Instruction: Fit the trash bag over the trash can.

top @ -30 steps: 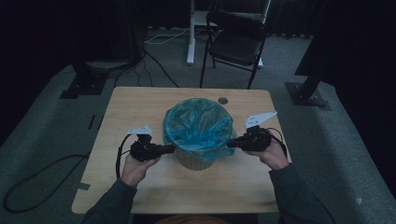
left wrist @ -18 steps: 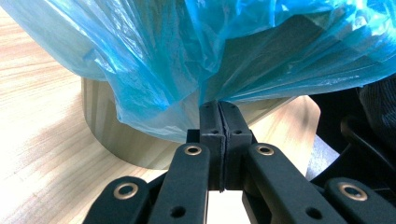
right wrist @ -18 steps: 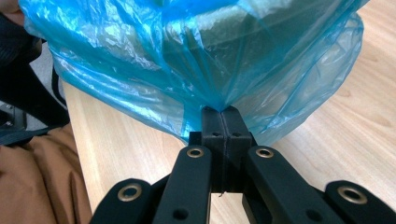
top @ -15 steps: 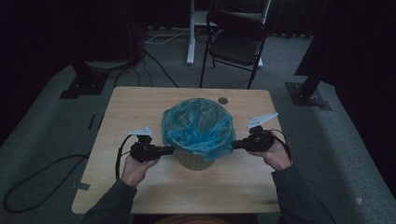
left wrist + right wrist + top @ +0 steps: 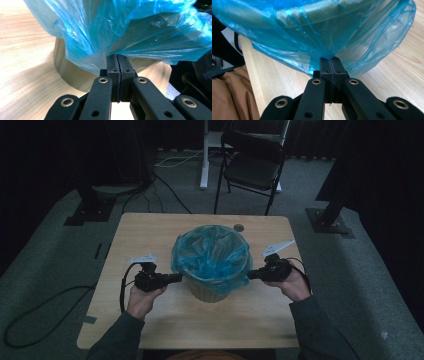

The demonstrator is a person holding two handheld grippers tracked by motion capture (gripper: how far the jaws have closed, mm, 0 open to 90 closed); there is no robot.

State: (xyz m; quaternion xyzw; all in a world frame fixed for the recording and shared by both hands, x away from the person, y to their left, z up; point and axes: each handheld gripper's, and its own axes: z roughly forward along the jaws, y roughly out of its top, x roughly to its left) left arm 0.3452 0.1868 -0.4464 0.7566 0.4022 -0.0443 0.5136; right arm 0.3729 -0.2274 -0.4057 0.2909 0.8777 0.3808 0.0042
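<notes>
Plastic, blue and thin, lines a small tan waste bin (image 5: 210,290) that stands near the middle of the wooden surface (image 5: 150,230); this blue bin liner (image 5: 212,255) is folded out over the bin's rim and hangs down its outer wall. The left tool (image 5: 177,278) comes in level from the bin's left side, its jaws pressed together on the liner's hanging edge. In the left gripper view the left tool (image 5: 117,61) shows both black pads shut tight, with the crinkled liner (image 5: 100,30) bunching into the top of the seam and the bin's wall (image 5: 67,72) just behind. The right tool (image 5: 251,274) mirrors it on the bin's right side. In the right gripper view the right tool (image 5: 330,62) pinches a gathered point of the liner (image 5: 324,30), which fans up and outward from the closed pads. A small round dark object (image 5: 239,227) lies on the surface beyond the bin. A black folding chair (image 5: 250,165) stands on the floor past the far edge.
</notes>
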